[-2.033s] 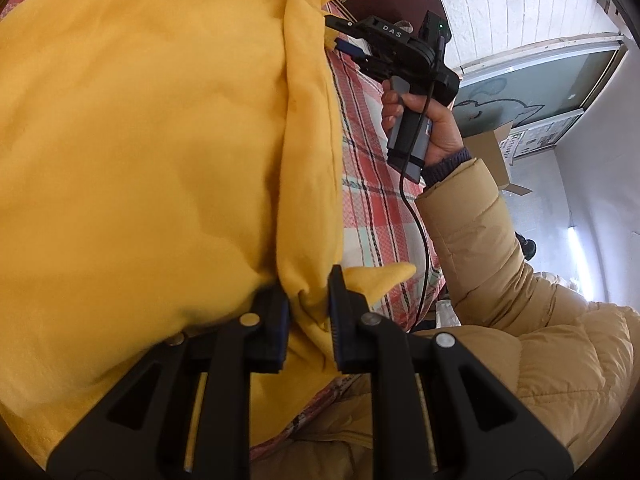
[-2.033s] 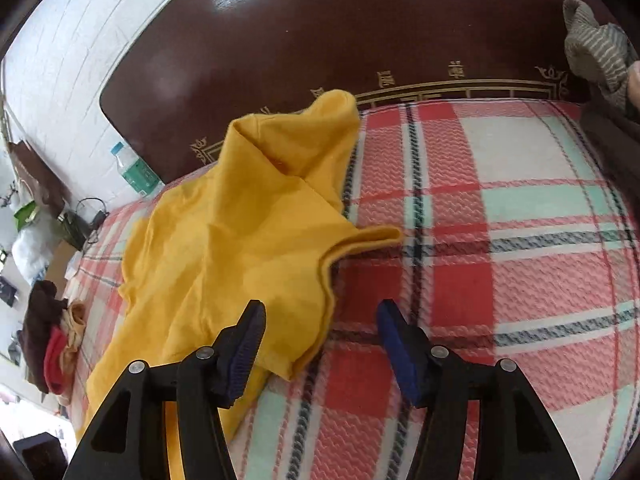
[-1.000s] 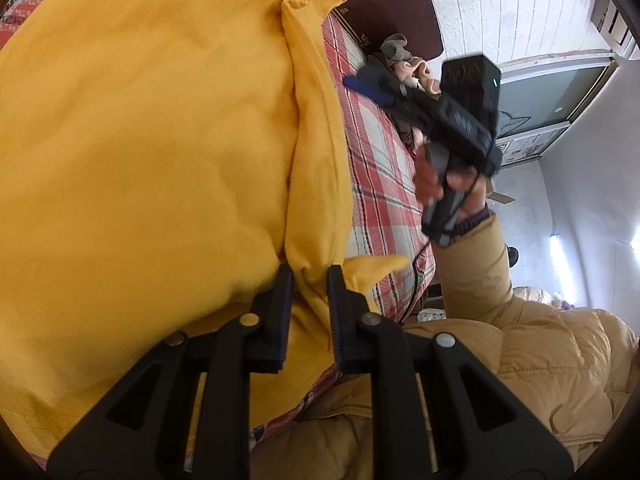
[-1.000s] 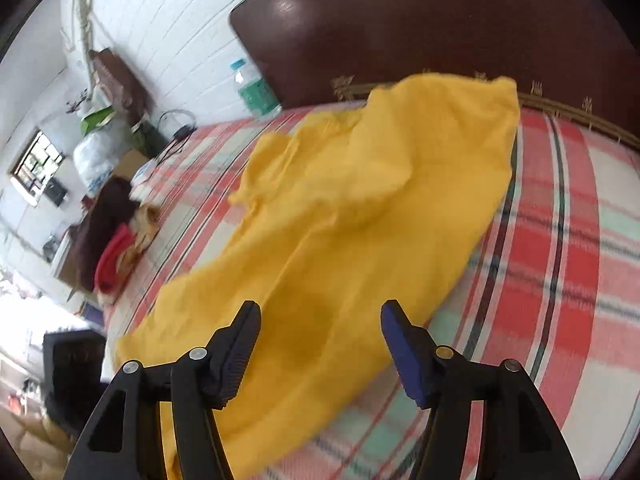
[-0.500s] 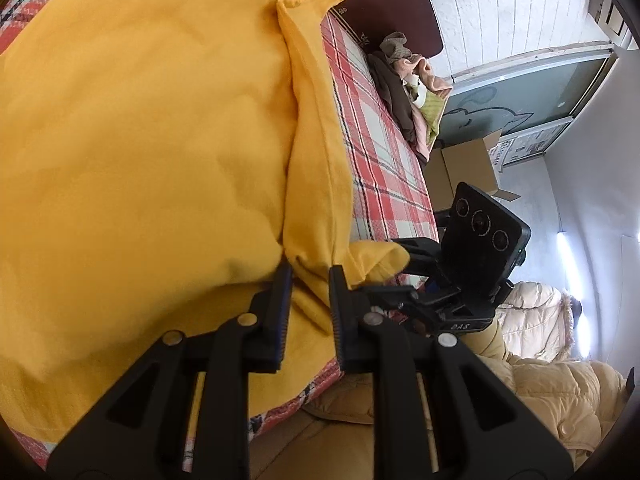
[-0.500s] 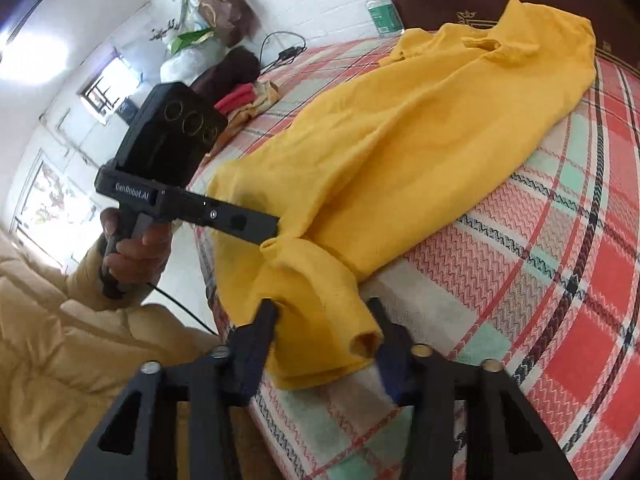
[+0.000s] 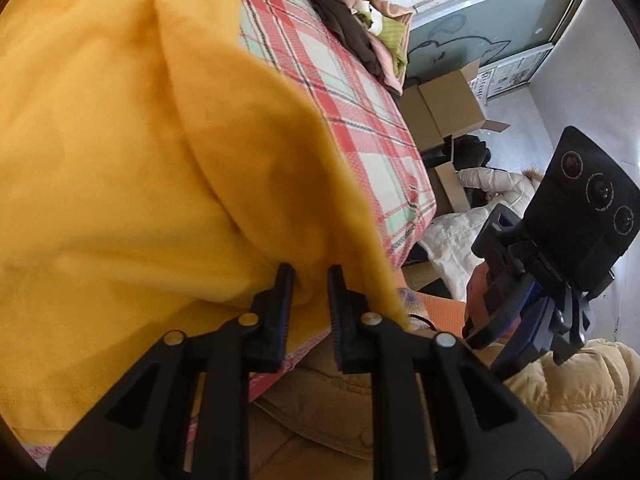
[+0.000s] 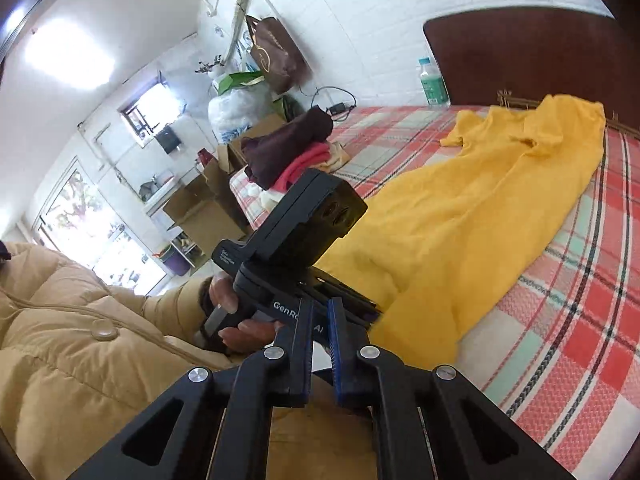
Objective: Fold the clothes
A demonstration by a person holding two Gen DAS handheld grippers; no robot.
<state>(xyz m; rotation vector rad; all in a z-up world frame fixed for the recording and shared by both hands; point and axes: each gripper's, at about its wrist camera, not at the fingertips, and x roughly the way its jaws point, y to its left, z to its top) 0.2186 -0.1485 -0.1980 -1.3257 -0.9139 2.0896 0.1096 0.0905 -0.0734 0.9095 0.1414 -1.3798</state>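
A yellow shirt (image 8: 472, 216) lies lengthwise on a red, white and green plaid bed cover (image 8: 576, 320). In the left wrist view the shirt (image 7: 120, 152) fills the left half. My left gripper (image 7: 310, 280) is shut on a fold of the shirt's near edge. My right gripper (image 8: 320, 312) is nearly closed with nothing visible between its pads; it is off the bed's near corner, beside the left gripper's body (image 8: 304, 232). The right gripper's body also shows in the left wrist view (image 7: 560, 240).
A pile of dark and pink clothes (image 7: 360, 32) lies at the bed's far right. A stack of maroon and red clothes (image 8: 292, 152) sits on the far left corner. A dark wooden headboard (image 8: 532, 60), a green bottle (image 8: 432, 84) and cardboard boxes (image 7: 444, 104) surround the bed.
My right gripper has closed and pulled back off the shirt's corner toward the bed's near edge. My left gripper has kept its hold and lifted the fold higher.
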